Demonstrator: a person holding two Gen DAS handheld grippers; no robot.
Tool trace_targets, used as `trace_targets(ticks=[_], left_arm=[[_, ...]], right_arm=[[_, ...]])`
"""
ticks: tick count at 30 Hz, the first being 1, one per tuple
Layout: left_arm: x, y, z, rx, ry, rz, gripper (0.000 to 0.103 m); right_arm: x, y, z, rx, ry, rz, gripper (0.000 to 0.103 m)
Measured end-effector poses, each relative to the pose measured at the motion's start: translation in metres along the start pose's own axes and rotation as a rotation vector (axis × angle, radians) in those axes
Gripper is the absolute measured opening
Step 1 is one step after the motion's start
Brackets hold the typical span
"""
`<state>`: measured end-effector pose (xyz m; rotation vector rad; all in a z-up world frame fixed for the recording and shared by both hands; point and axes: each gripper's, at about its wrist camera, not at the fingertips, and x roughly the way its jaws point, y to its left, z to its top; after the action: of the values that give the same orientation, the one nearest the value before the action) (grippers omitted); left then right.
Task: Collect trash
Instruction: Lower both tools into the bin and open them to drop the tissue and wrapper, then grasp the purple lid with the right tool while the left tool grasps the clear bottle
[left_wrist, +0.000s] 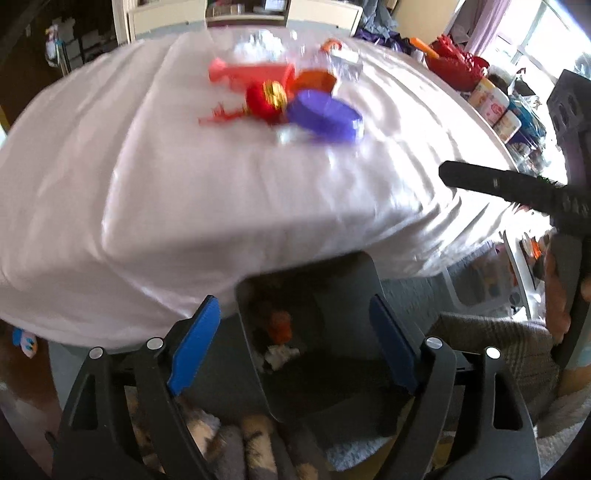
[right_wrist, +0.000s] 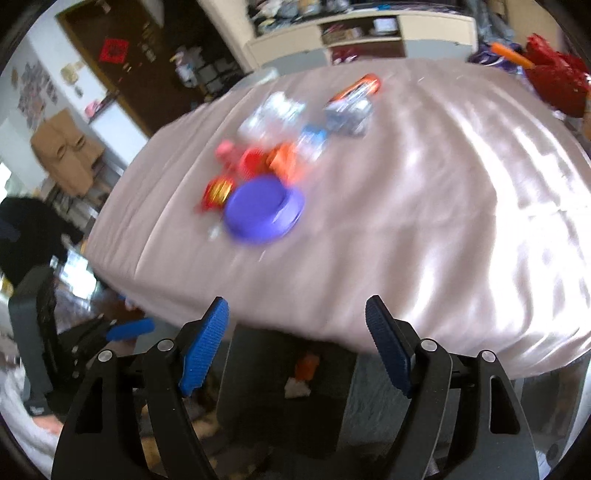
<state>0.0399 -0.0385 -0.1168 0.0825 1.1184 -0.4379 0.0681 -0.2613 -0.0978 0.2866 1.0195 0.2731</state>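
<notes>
Litter pile lies ahead of both grippers, across the cloth-covered table.
Left gripper and right gripper hang spread and empty above the bin; the purple lid sits nearest.

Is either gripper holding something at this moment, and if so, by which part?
Nothing is held. The left gripper and the right gripper are both open and empty, above the bin.

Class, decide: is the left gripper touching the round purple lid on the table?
Apart. The left wrist view shows the left gripper open over the grey bin, with bare cloth before the round purple lid.
</notes>
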Motion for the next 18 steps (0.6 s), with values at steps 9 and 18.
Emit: trace_targets(ticks=[9,18], left_arm=[[-0.027,0.017,0.064,0.02,-0.184,0.119,0.083],[-0.006,0.015,0.092,0.041,-0.169,0.123,0.083]], right_arm=[[0.003,-0.039,0.083,0.066,-0.127,-0.127,0.078],[0.037,-0.025,0.103,0.084,-0.037,0.02,0.078]])
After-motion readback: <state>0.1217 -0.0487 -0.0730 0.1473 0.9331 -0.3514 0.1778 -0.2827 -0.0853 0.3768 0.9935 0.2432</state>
